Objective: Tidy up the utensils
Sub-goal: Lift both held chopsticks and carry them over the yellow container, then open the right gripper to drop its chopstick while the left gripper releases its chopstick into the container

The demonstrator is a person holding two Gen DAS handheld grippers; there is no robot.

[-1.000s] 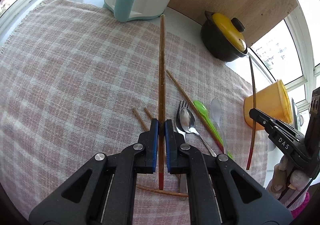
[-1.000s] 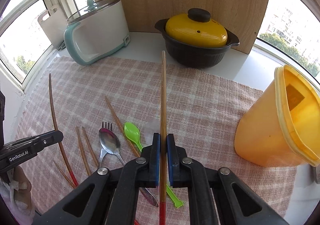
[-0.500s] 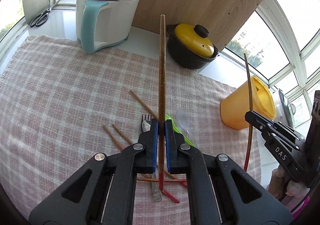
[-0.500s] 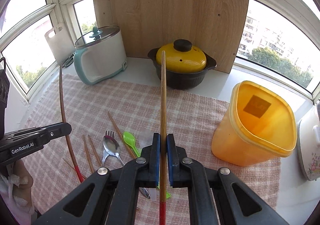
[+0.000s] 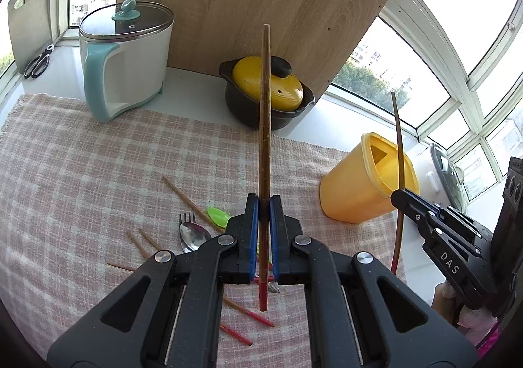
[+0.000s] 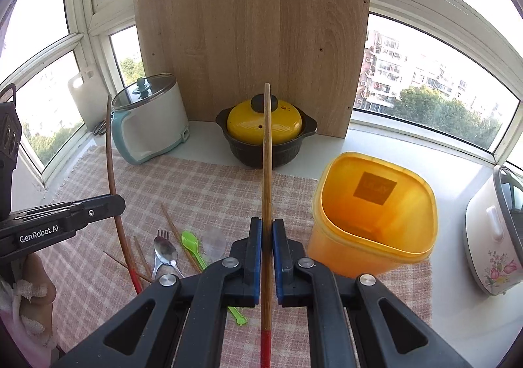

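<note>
Above the checked cloth, both grippers are up off the table, each clamped on one chopstick. Left gripper has its jaws pressed nearly together on a wooden chopstick, gripped near the red-tipped end, long bare end sticking out forward over the pot. Right gripper is the same: jaws tight on its own stick, held low near the red end, most of the length cantilevered forward. More utensils lie on the cloth between the two: loose chopsticks, a fork, a metal spoon, a green plastic spoon. Yellow bin stands open just right of the right gripper, likely the drop target. Handling: sticks look light, stiff, thin and smooth, so they can pivot or slide in flat pads; a grip this far toward one end leaves a long lever, so any knock on the bin rim would twist the stick. A hold nearer the middle would be steadier, but the end hold suits dropping it tip-first into the bin. Nothing fragile here; the metal spoon and fork look heavier and slicker and lie flat and overlapping, so best pinched across the handle. The green spoon is light and probably flexes; take its handle too.
</note>
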